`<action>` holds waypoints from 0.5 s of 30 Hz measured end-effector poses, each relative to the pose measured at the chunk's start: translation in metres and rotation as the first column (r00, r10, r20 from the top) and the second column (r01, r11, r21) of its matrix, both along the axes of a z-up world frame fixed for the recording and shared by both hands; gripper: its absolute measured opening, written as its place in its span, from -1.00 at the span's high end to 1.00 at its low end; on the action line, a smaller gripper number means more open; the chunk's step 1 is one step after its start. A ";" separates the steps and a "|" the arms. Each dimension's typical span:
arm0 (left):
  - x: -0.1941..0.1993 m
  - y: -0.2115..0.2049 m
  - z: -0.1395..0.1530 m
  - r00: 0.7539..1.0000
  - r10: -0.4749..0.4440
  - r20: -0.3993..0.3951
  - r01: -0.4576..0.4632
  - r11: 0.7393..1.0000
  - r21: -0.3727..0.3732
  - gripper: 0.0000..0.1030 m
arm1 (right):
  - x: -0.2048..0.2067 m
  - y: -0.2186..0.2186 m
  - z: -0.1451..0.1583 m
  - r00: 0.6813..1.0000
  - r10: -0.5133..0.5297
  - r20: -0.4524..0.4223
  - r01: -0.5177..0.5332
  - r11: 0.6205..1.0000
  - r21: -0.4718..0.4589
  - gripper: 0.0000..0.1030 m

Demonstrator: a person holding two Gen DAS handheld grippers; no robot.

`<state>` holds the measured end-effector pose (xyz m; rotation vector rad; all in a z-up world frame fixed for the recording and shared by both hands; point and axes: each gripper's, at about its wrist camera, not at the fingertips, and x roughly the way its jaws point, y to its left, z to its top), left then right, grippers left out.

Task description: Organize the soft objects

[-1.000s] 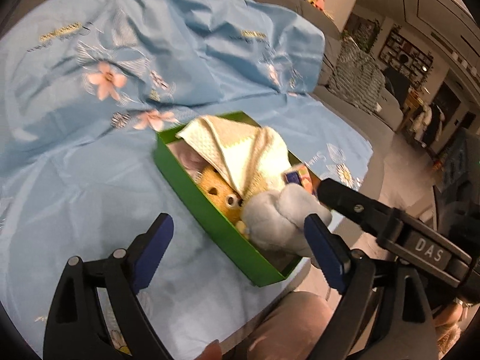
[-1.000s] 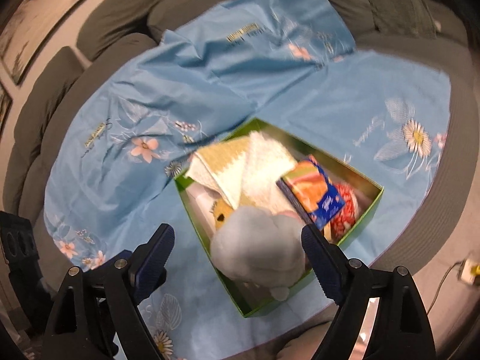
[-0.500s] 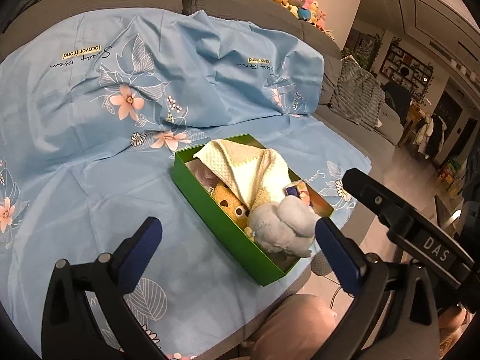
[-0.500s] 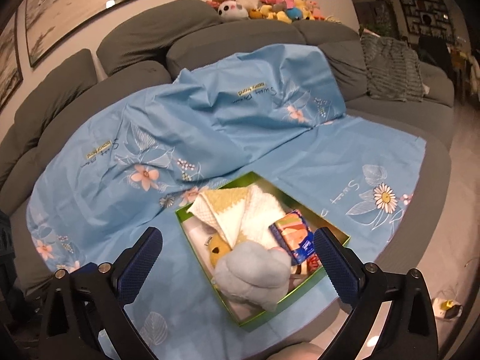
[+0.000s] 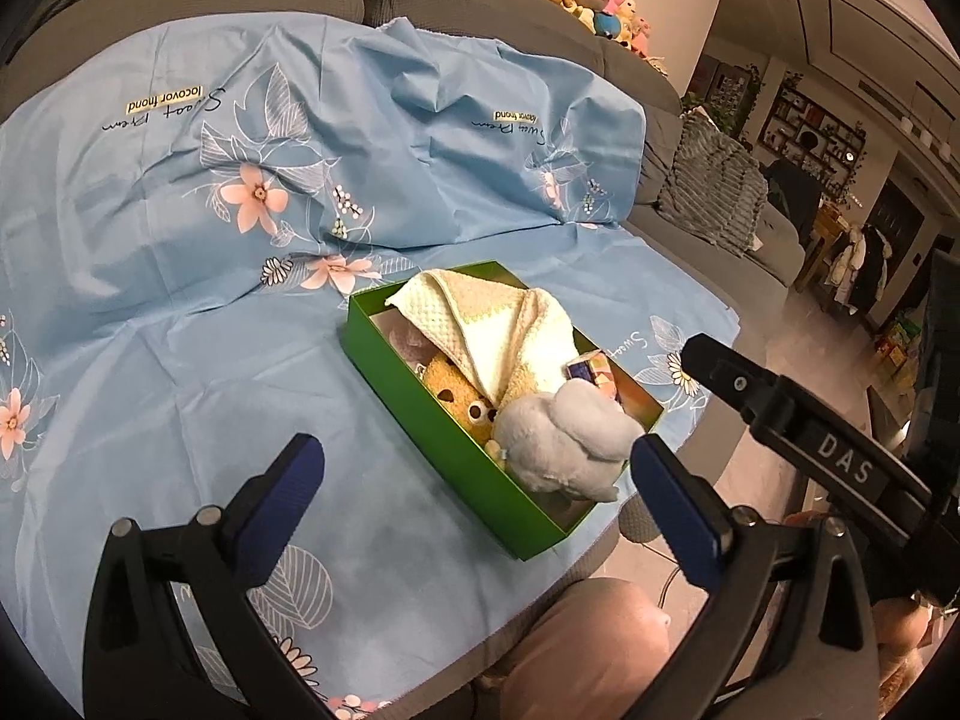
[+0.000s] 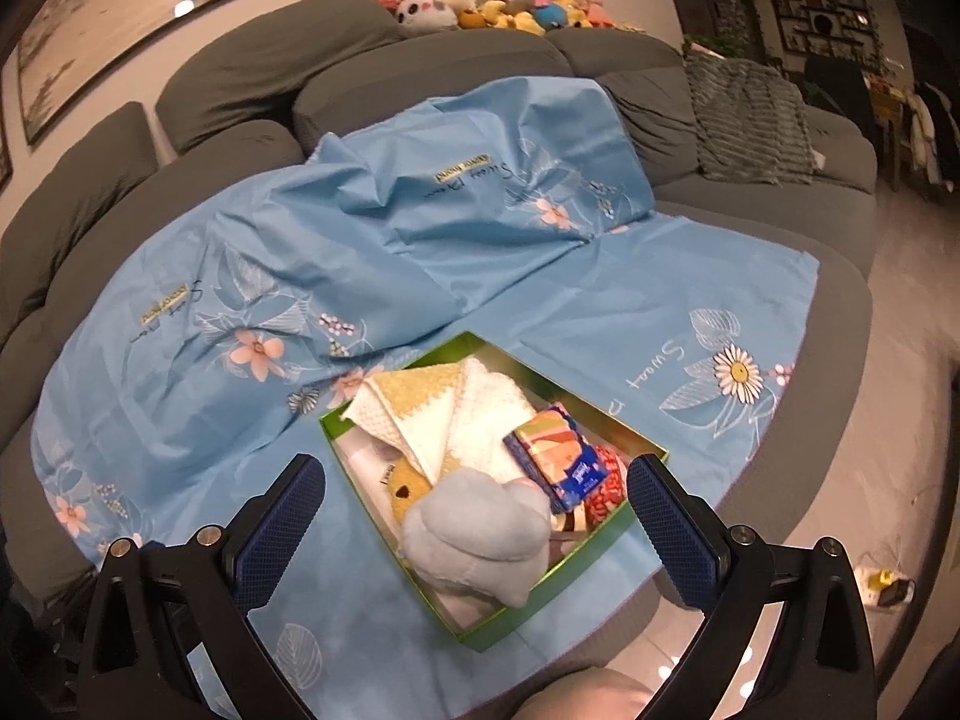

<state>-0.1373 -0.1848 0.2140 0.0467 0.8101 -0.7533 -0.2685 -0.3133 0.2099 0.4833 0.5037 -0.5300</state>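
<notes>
Both the left gripper [image 5: 474, 480] and the right gripper [image 6: 477, 495] hang spread wide, having just opened, gripping nothing. The green box [image 6: 591, 591] sits on the blue sheet [image 6: 180, 408]. Its grey plush [image 6: 480, 534] lies at six o'clock and its cream towel [image 6: 456, 414] at twelve.

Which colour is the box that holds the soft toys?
The box is bright green. The left wrist view shows its outer side wall best.

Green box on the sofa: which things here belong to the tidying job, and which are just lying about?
Job: green cardboard box; grey-blue plush toy; cream knitted towel; yellow plush toy; colourful tissue packet.

Lying about: blue floral sheet; plush toys on sofa back; striped grey cushion.
</notes>
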 end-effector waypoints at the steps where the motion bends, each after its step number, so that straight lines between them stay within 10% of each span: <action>1: 0.000 0.000 0.000 1.000 -0.001 -0.001 0.001 1.000 0.001 -0.97 | 0.000 -0.002 -0.001 1.000 -0.007 -0.003 0.007 1.000 0.007 -0.96; 15: -0.002 -0.001 -0.002 1.000 -0.015 -0.020 0.015 1.000 -0.007 -0.97 | 0.000 -0.001 -0.004 1.000 -0.021 -0.017 0.021 0.999 0.029 -0.96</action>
